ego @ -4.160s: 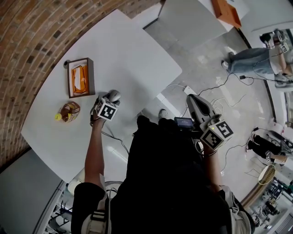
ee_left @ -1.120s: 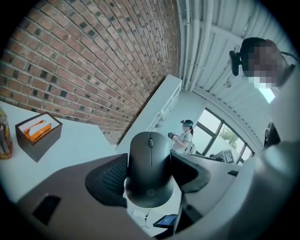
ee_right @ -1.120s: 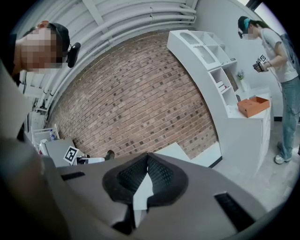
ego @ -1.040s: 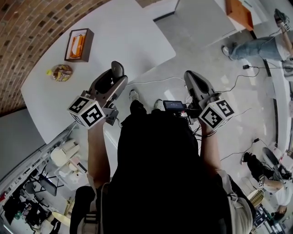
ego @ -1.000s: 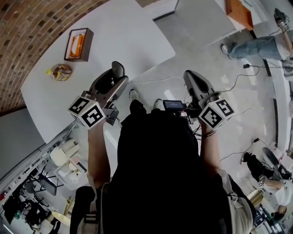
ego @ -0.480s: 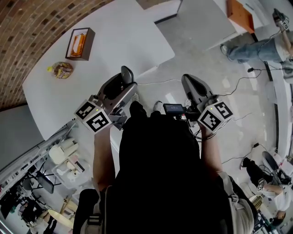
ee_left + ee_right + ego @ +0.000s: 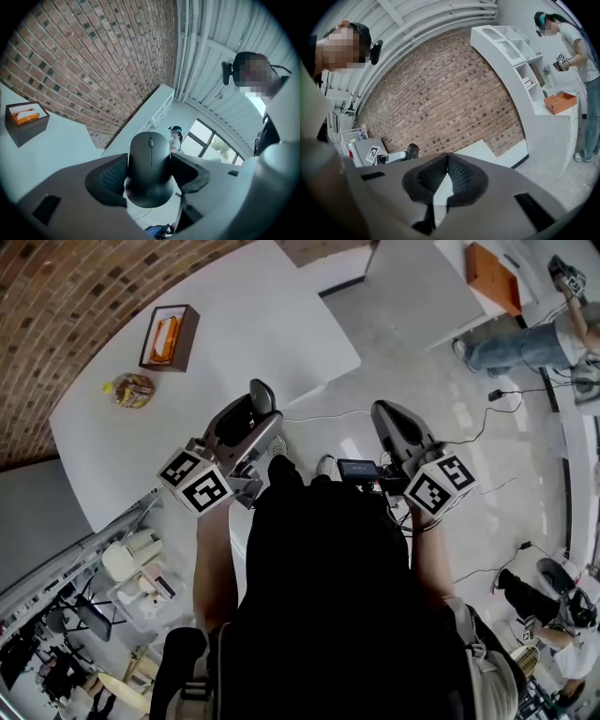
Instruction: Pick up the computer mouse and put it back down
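Observation:
A black computer mouse (image 7: 149,168) sits clamped between the jaws of my left gripper (image 7: 150,173), held up in the air near my chest, well off the white table (image 7: 216,343). In the head view the mouse (image 7: 262,395) pokes out at the tip of the left gripper (image 7: 246,418). My right gripper (image 7: 398,427) is raised beside it over the floor, shut with nothing between its jaws; in the right gripper view its pads (image 7: 457,176) meet at the tips.
On the table stand a dark box with orange contents (image 7: 167,337) and a wrapped snack (image 7: 133,390). A brick wall (image 7: 84,287) borders the table. Cables trail over the floor (image 7: 394,352), and a person (image 7: 534,329) stands at the far right by an orange box (image 7: 492,277).
Since 4.2 s ago the left gripper has lifted the mouse off the table and drawn it back toward my body. In the last half second both grippers barely moved.

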A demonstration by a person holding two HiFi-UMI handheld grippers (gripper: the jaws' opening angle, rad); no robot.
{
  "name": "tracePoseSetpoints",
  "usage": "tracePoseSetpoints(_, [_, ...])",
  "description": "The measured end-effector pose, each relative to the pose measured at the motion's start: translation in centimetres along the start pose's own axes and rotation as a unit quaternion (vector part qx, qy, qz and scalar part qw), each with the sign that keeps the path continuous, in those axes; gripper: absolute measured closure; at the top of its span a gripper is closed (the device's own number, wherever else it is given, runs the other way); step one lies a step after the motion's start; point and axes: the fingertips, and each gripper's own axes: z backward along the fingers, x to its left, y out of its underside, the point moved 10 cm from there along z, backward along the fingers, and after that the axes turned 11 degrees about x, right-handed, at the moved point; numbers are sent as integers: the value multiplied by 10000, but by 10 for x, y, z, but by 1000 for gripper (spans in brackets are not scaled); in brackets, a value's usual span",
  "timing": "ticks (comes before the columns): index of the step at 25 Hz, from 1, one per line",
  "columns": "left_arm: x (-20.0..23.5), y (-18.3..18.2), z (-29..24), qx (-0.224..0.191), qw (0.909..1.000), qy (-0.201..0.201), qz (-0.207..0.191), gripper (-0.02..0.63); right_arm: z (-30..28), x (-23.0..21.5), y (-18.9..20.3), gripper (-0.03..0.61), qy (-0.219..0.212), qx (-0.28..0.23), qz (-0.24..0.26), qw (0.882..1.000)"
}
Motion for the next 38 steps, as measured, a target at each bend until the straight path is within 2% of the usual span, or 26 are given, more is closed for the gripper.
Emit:
tracePoseSetpoints(7, [17, -10, 5, 87, 9999, 7, -66, 314, -19, 13, -6, 561, -107, 67, 86, 9999])
tracePoseSetpoints(22, [77, -24, 16, 583, 9971, -319, -376, 313, -72, 42, -16, 561, 188, 30, 103, 9998])
tracePoseSetpoints(29, [109, -26, 16, 1202, 9873, -735, -730, 313, -97, 57, -15, 561, 348, 14, 44, 9994])
tracePoseSetpoints(33, [127, -28, 16, 1470, 9785, -1064, -984, 313, -109, 62, -13, 561, 402, -9, 2, 9992])
tracePoseSetpoints(38, [153, -16, 12, 1847, 9673, -1374, -1065, 313, -112, 67, -5, 561, 577, 87, -117, 9982])
